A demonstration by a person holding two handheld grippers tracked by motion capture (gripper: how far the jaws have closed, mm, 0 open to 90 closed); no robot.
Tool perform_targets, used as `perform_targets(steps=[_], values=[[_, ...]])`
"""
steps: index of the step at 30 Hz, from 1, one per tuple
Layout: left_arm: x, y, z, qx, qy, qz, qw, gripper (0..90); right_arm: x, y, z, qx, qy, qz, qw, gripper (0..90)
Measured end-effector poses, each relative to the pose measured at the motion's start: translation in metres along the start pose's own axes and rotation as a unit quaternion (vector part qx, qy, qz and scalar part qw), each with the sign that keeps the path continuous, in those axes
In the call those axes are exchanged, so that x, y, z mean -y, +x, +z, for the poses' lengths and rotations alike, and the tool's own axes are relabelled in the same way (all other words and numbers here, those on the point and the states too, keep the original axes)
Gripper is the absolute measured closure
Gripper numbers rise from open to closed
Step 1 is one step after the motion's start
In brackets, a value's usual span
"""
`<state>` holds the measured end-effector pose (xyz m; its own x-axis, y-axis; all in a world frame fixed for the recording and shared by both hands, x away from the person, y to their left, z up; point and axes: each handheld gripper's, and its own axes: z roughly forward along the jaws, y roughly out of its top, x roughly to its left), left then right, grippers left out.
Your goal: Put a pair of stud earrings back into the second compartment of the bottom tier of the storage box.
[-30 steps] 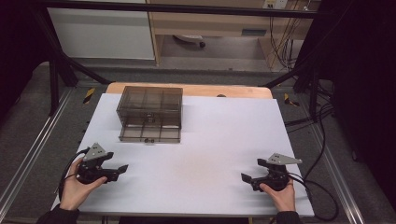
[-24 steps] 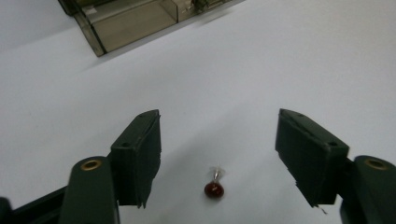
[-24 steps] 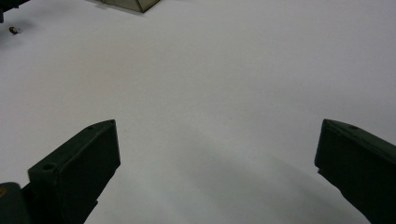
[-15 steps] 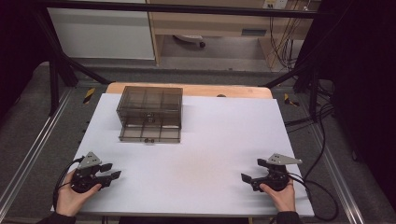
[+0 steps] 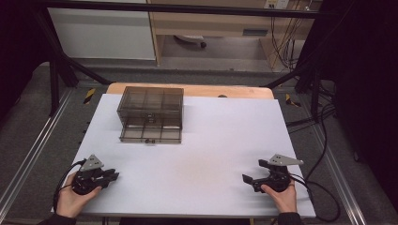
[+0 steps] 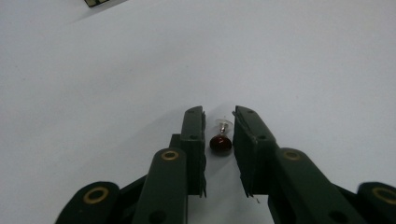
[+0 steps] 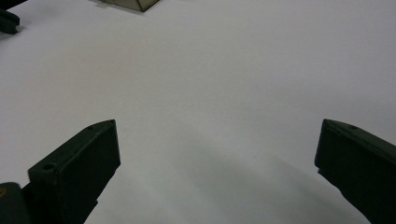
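A tiny earring [image 6: 220, 142] with a dark red bead and a clear back lies on the white table [image 5: 202, 140], between the tips of my left gripper [image 6: 219, 114]. The jaws have just been closing and now stand narrow around it, a thin gap still showing at the bead's left. In the high view my left gripper [image 5: 114, 176] rests near the table's front left corner in a hand. Near the front right, my right gripper [image 5: 252, 171] is held low with its jaws wide apart; between them [image 7: 218, 128] is bare table.
A smoky translucent drawer box [image 5: 150, 112] stands at the back left of the table, its bottom drawer [image 5: 151, 134] pulled out toward me. Cables trail from both grippers over the front edge. Black frame bars and floor rails flank the table.
My left gripper has drawn back a little toward the front left corner and its jaws have narrowed from wide apart to nearly together. The right gripper has stayed put.
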<state>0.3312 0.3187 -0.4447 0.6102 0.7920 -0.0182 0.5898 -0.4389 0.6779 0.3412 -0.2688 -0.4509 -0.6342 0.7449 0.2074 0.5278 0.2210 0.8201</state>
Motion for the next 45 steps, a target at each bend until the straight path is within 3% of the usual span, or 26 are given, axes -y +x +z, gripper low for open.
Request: perform_targets(steps=[6,27,45], values=[[0.000,0.000,0.000,-0.005,0.001,0.007,1.0000,78.7,0.000,0.000,0.000,0.000,0.000,-0.002,1.0000,0.7],[-0.003,0.002,-0.005,0.001,-0.011,-0.004,0.9999,79.8,0.000,0.000,0.001,0.000,0.001,-0.001,1.0000,0.7],[-0.022,-0.004,-0.002,0.007,-0.017,0.002,0.9998,79.9,0.000,0.000,0.000,0.001,0.003,0.000,1.0000,0.7]])
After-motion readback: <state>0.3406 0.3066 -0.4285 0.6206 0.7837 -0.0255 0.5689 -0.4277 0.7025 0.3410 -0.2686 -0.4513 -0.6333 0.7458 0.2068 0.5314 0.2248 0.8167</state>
